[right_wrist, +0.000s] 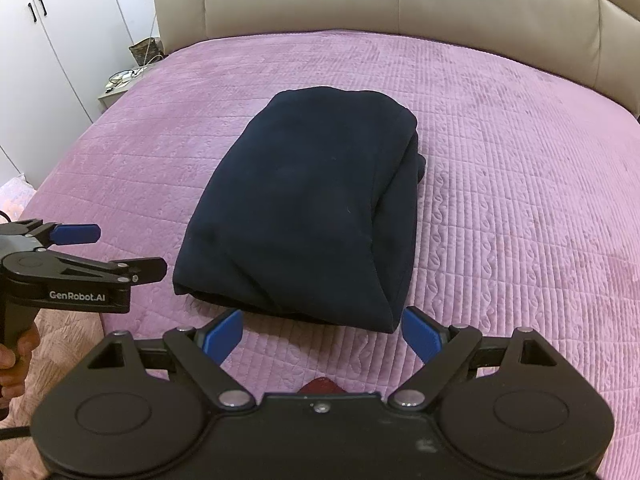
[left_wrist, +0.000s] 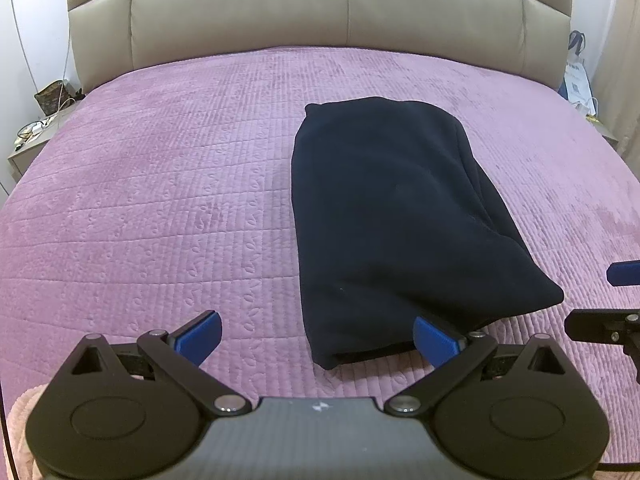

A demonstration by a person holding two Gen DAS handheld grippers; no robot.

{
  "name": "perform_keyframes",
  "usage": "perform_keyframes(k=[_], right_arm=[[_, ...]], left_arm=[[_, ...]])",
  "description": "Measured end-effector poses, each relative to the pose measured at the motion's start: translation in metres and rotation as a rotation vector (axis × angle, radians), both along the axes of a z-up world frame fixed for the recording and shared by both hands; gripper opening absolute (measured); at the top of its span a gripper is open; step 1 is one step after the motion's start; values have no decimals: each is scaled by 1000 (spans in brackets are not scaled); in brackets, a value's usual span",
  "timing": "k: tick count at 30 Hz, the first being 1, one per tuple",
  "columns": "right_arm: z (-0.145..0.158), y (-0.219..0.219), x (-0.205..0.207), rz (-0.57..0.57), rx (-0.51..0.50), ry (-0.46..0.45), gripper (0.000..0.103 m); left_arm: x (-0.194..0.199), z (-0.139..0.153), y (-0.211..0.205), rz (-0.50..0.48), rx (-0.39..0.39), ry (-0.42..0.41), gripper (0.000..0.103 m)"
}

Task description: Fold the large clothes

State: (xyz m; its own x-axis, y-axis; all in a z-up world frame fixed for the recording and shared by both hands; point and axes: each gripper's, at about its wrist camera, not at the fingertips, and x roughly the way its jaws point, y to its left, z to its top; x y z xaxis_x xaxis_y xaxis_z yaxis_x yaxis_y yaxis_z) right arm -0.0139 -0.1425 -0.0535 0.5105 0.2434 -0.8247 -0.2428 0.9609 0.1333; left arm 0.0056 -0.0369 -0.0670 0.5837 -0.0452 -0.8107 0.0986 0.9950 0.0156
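Note:
A dark navy garment (left_wrist: 392, 216) lies folded into a thick rectangle on the purple quilted bedspread (left_wrist: 160, 184); it also shows in the right wrist view (right_wrist: 304, 216). My left gripper (left_wrist: 318, 338) is open and empty, just short of the bundle's near edge, its right pad (left_wrist: 434, 340) by the near right corner. My right gripper (right_wrist: 322, 334) is open and empty, just in front of the bundle's near edge. The left gripper (right_wrist: 100, 252) shows at the left of the right wrist view, open.
A beige padded headboard (left_wrist: 304, 8) runs along the far side. A nightstand (left_wrist: 28, 140) with cables and a basket stands at the far left, white wardrobe doors (right_wrist: 52, 36) beyond it. A bag (left_wrist: 578, 80) hangs at the far right. Pink fabric (right_wrist: 68, 344) lies at the near edge.

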Motion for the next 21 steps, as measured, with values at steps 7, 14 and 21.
perform_keyframes(k=[7, 14, 21], right_arm=[[0, 1, 0, 8, 0, 1, 102], [-1, -1, 0, 10, 1, 6, 102], [-1, -2, 1, 13, 1, 5, 102]], left_arm=[[0, 0, 0, 6, 1, -7, 103], [-3, 0, -3, -9, 36, -43, 103], [0, -2, -4, -13, 39, -28, 103]])
